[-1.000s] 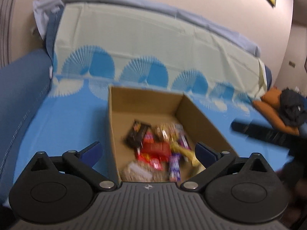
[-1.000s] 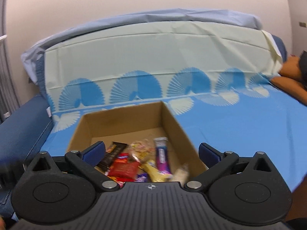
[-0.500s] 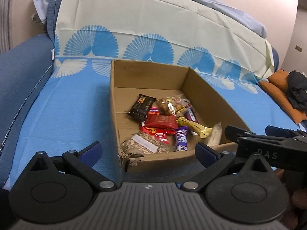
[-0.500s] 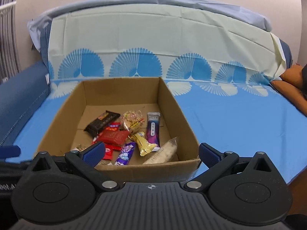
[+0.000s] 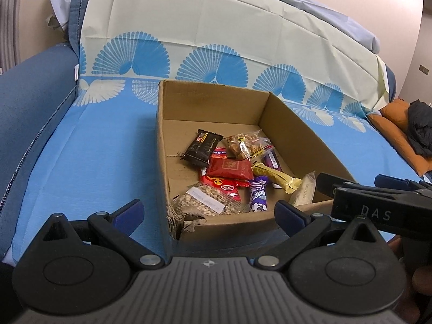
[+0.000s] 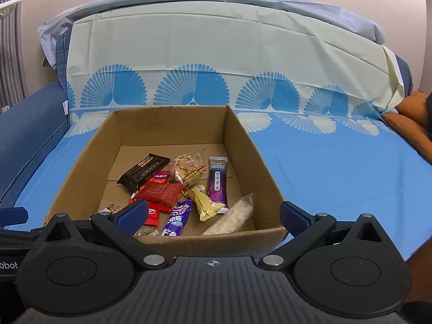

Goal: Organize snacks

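An open cardboard box [image 5: 294, 132] [image 6: 243, 140] sits on a blue sheet. Inside lie several wrapped snacks: a black bar [image 5: 203, 148] [image 6: 144, 171], a red packet [image 5: 229, 168] [image 6: 159, 192], a clear nut bag [image 5: 247, 144] [image 6: 187, 169], a yellow bar [image 5: 275, 176] [image 6: 203, 199], purple bars [image 5: 257, 193] [image 6: 217, 180] and a grain bag [image 5: 208, 202]. My left gripper [image 5: 209, 212] is open and empty at the box's near left corner. My right gripper [image 6: 213, 214] is open and empty at the box's near wall; it also shows in the left wrist view [image 5: 378, 199].
The blue sheet [image 5: 89, 140] [image 6: 337, 167] covers a sofa seat, with a pale fan-patterned cover [image 6: 216, 54] on the backrest. A dark blue armrest [image 5: 24, 102] is at the left. An orange cushion [image 5: 399, 135] with dark cloth lies at the right.
Both grippers have pulled back from above the box to its near side. The views have steadied, and the right gripper now shows at the right of the left wrist view.
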Demonstrator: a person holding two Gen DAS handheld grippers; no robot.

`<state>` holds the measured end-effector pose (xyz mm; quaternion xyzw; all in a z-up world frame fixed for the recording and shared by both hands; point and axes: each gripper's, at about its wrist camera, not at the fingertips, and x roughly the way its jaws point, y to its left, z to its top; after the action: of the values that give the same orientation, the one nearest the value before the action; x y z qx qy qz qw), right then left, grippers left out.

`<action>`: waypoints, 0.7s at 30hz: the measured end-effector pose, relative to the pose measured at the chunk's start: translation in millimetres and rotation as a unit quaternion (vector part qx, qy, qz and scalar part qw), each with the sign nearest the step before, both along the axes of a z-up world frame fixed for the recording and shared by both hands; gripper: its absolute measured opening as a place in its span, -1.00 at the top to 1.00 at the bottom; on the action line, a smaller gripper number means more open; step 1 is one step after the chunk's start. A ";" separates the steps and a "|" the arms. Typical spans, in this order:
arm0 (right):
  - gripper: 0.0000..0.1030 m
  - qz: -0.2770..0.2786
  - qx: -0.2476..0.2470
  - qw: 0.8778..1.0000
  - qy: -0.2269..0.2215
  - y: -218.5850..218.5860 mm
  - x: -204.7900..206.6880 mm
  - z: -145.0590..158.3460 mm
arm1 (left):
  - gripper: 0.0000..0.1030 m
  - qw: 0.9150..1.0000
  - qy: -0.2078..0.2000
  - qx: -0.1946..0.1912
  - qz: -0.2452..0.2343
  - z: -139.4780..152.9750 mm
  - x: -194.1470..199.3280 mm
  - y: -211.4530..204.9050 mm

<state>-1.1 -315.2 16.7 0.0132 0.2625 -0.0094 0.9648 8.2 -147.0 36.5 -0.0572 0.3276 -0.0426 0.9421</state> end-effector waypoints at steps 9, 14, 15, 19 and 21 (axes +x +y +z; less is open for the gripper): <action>-0.99 0.000 -0.002 1.000 0.001 -0.7 0.0 -0.4 | -0.99 1.000 0.000 0.002 0.001 -0.3 -0.4 -0.1; -0.99 0.001 -0.002 1.000 0.002 -0.5 0.1 -0.4 | -0.99 1.000 0.000 0.002 0.001 -0.2 -0.7 -0.1; -0.99 0.000 -0.002 1.000 0.001 -0.4 0.0 -0.4 | -0.99 1.000 0.001 0.001 0.001 -0.3 -0.7 0.1; -0.99 0.001 -0.003 1.000 0.002 -0.5 0.0 -0.3 | -0.99 1.000 0.002 0.001 0.001 -0.4 -0.5 0.4; -0.99 0.001 -0.002 1.000 0.002 -0.6 0.3 -0.4 | -0.99 1.000 0.003 0.000 0.001 -0.5 -0.3 0.7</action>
<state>-0.8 -315.8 16.3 0.0111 0.2649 -0.0091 0.9642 7.9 -146.3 36.0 -0.0572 0.3303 -0.0418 0.9412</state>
